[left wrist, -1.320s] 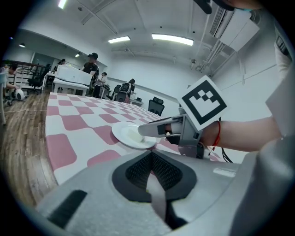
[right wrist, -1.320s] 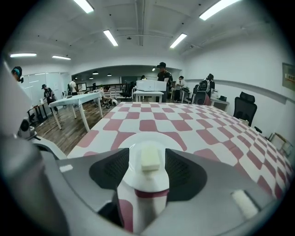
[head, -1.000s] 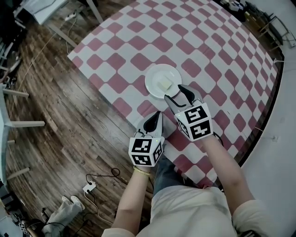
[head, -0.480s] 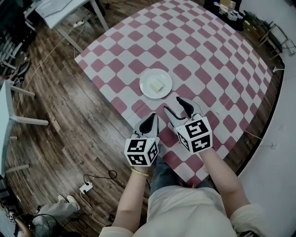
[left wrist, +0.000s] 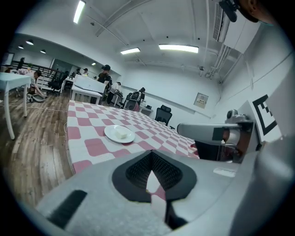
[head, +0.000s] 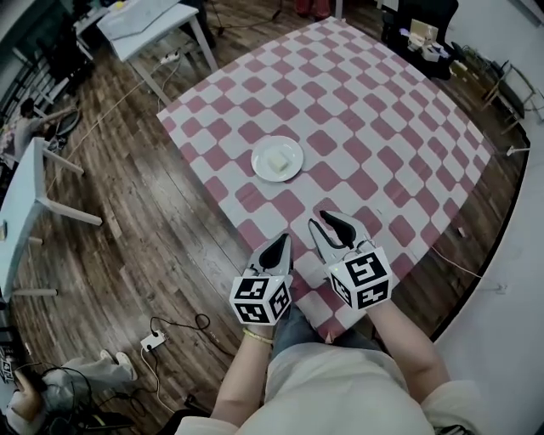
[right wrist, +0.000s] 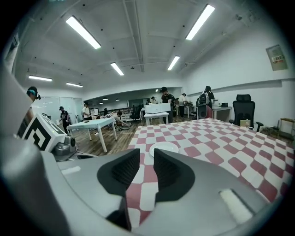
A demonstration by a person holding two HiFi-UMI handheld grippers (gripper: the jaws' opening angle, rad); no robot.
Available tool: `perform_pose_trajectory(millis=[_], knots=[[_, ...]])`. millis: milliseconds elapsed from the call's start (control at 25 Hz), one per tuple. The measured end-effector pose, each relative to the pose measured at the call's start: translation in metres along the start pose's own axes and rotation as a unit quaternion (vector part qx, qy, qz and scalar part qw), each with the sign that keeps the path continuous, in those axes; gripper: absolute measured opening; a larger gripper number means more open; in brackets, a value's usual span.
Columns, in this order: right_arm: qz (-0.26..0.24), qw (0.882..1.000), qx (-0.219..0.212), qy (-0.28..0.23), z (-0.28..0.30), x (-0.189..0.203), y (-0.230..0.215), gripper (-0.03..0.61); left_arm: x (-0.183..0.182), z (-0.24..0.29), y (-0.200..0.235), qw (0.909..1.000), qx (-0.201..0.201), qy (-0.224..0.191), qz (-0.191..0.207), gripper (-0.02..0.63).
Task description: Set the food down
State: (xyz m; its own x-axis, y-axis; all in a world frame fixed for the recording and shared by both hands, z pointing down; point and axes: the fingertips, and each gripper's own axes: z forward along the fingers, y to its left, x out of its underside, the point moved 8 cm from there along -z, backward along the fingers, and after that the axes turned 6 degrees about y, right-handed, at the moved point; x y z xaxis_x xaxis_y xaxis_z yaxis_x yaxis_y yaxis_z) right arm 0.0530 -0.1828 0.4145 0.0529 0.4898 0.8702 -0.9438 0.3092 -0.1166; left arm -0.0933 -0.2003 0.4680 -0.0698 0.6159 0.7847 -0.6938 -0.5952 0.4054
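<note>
A white plate (head: 277,159) with a pale block of food (head: 276,160) sits on the red-and-white chequered table (head: 374,127), near its left edge. Both grippers hover well short of it, over the table's near corner. My left gripper (head: 280,241) is shut with nothing in it. My right gripper (head: 327,221) has a narrow gap between its jaws, which are closing on nothing. In the left gripper view the left gripper (left wrist: 151,154) points at the plate (left wrist: 119,134) and food (left wrist: 121,134). In the right gripper view the plate (right wrist: 164,148) lies beyond the right gripper (right wrist: 146,156).
White tables (head: 149,17) stand on the wooden floor to the left. A dark chair (head: 421,30) with items stands at the table's far side. A power strip (head: 153,341) and cables lie on the floor near my feet. Several people stand in the room's background (right wrist: 166,99).
Both grippers have drawn back toward me, away from the plate. The right jaws have narrowed from wide open. The plate and food stay on the table.
</note>
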Motion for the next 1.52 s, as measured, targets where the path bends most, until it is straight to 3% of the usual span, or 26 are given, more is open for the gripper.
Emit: perform_pose_trajectory(millis=[200, 400, 960, 1520], knots=[[0.008, 1.0, -0.005, -0.023, -0.049, 0.016, 0.0, 0.037, 0.019, -0.017, -0.044, 1.0, 0.002, -0.003, 0.005, 0.0], [0.008, 0.999, -0.015, -0.033, -0.091, 0.029, 0.005, 0.007, 0.038, -0.033, -0.082, 0.9999, 0.003, -0.005, 0.01, 0.0], [0.017, 0.997, -0.055, -0.048, -0.181, 0.065, 0.015, 0.006, 0.075, -0.074, -0.162, 0.9991, -0.003, -0.033, 0.028, 0.0], [-0.01, 0.995, -0.074, -0.06, -0.237, 0.088, 0.029, 0.005, 0.099, -0.11, -0.214, 0.9974, -0.017, -0.055, 0.044, 0.0]])
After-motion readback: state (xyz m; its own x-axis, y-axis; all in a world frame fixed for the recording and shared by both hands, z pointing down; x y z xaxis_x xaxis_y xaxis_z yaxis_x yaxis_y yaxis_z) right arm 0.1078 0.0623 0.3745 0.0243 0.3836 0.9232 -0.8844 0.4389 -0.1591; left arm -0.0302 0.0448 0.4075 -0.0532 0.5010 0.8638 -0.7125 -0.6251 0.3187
